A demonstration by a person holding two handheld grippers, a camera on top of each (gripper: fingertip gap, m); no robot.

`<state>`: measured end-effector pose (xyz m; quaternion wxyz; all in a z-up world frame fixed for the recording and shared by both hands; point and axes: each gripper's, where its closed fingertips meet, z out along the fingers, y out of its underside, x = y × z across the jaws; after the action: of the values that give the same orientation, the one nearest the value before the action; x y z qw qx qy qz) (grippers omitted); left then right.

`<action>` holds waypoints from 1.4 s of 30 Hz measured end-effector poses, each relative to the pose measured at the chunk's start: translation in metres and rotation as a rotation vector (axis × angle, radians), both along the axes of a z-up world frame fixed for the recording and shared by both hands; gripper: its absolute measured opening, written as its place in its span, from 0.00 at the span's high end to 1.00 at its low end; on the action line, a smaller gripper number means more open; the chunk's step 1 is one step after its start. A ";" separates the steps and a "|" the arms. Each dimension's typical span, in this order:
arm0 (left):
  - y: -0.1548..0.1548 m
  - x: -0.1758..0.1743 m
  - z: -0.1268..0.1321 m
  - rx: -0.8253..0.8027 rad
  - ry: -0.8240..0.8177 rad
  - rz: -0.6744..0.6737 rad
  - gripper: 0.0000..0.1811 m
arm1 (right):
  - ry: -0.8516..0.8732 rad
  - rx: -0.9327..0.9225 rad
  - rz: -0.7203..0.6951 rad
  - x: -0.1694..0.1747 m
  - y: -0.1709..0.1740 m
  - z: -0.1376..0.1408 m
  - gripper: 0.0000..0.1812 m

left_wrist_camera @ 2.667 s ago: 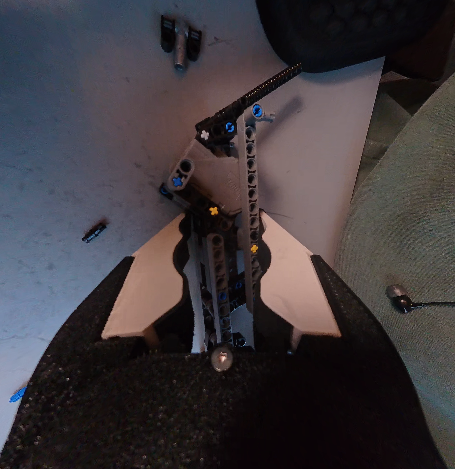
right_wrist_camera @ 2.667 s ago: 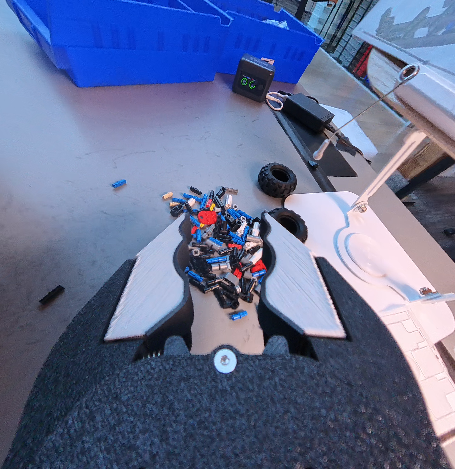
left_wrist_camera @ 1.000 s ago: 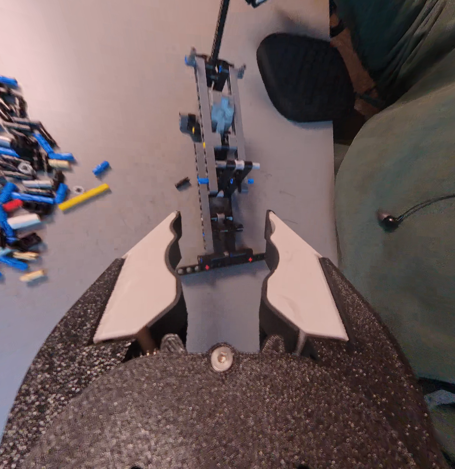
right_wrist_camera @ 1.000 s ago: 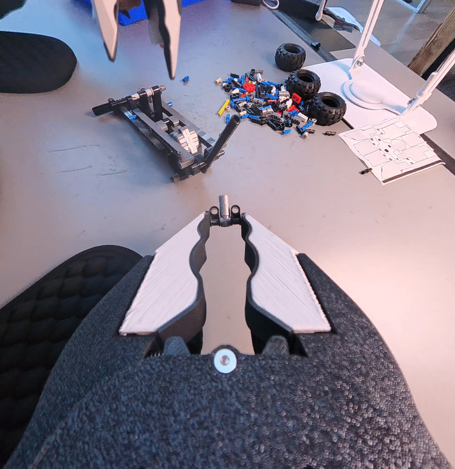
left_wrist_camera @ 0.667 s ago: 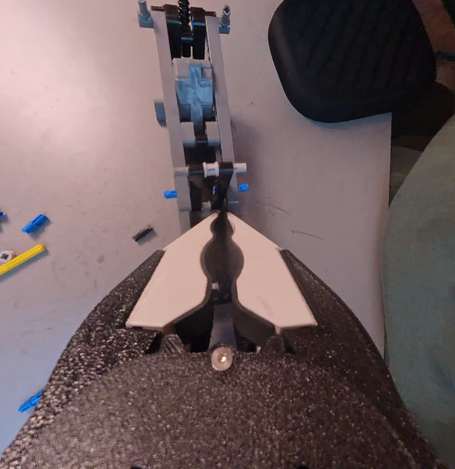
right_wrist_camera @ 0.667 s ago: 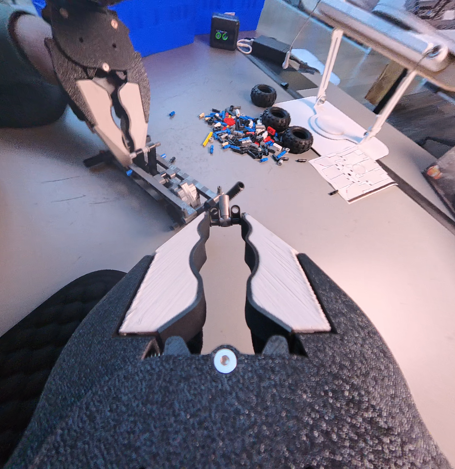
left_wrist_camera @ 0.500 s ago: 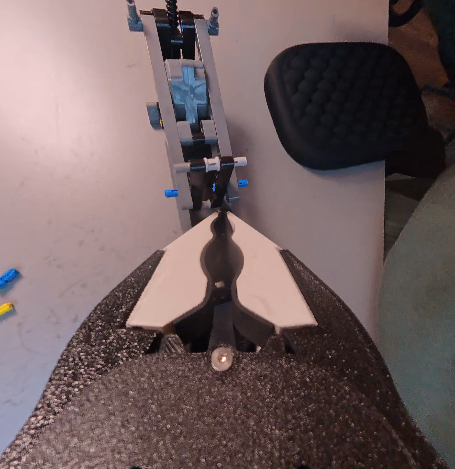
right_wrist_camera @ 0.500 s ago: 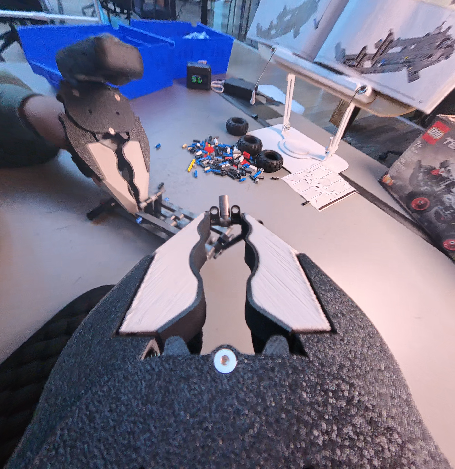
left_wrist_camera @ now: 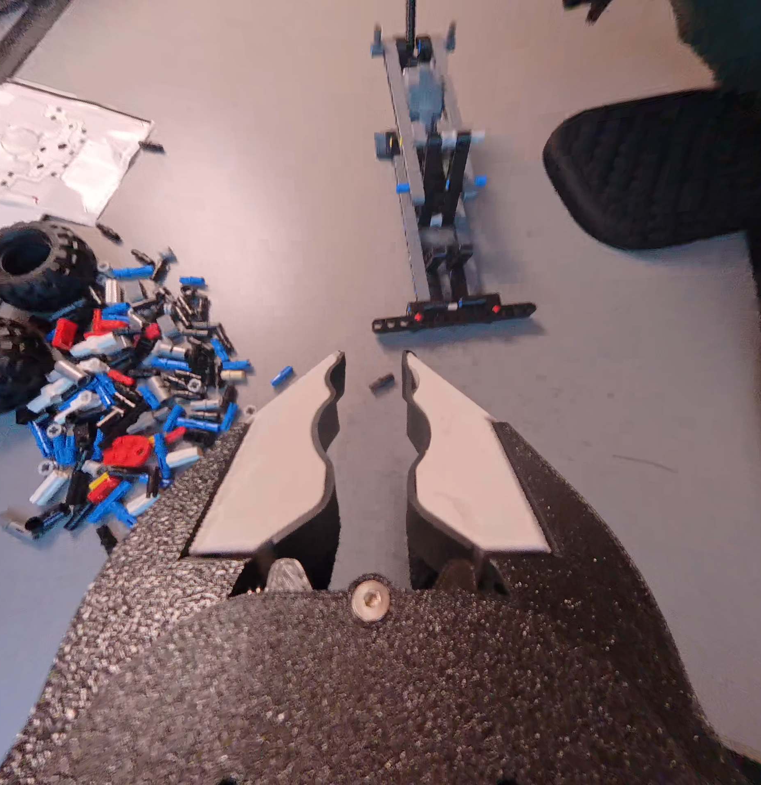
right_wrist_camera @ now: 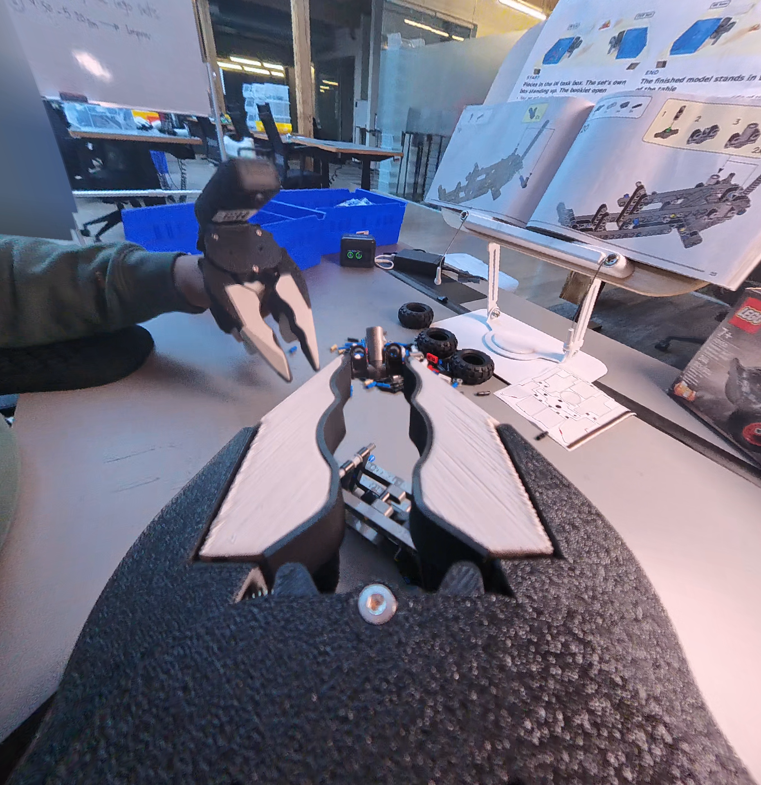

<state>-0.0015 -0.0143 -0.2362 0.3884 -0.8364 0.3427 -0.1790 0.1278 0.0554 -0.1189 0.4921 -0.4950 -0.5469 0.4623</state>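
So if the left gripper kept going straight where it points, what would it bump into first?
Probably the small black pin lying on the table, just past the open left gripper. Beyond it comes the black crossbar of the long grey frame. The gripper's height is hard to judge.

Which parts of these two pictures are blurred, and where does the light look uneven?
Left wrist view: the long grey and black frame and the loose parts pile are smeared by motion; the left gripper stays sharp. Right wrist view: the left gripper is blurred, the small grey and black part in the right gripper is soft, the tabletop glows pinkish.
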 end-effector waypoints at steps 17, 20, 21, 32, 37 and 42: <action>0.034 -0.036 -0.024 0.032 0.117 0.177 0.97 | 0.011 -0.073 0.026 -0.030 -0.008 -0.012 0.87; 0.056 -0.081 -0.008 0.090 0.089 0.369 0.97 | -0.005 -0.062 0.007 -0.042 -0.006 -0.014 0.87; 0.061 -0.092 -0.003 0.116 0.073 0.413 0.97 | -0.013 -0.062 0.007 -0.046 -0.006 -0.014 0.87; 0.045 -0.066 0.103 0.332 -0.553 0.318 0.77 | 0.000 0.179 0.120 -0.123 -0.033 0.013 0.88; 0.012 -0.037 0.128 0.271 -0.797 0.205 0.80 | -0.059 0.491 0.029 -0.149 -0.030 0.004 0.87; 0.007 -0.021 0.118 0.176 -0.908 0.209 0.84 | -0.002 0.688 -0.052 -0.154 -0.049 -0.001 0.87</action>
<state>-0.0227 -0.0070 -0.1178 0.5842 -0.6677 0.0659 -0.4568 -0.0258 0.0068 -0.1200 0.6413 -0.3146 -0.6583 0.2375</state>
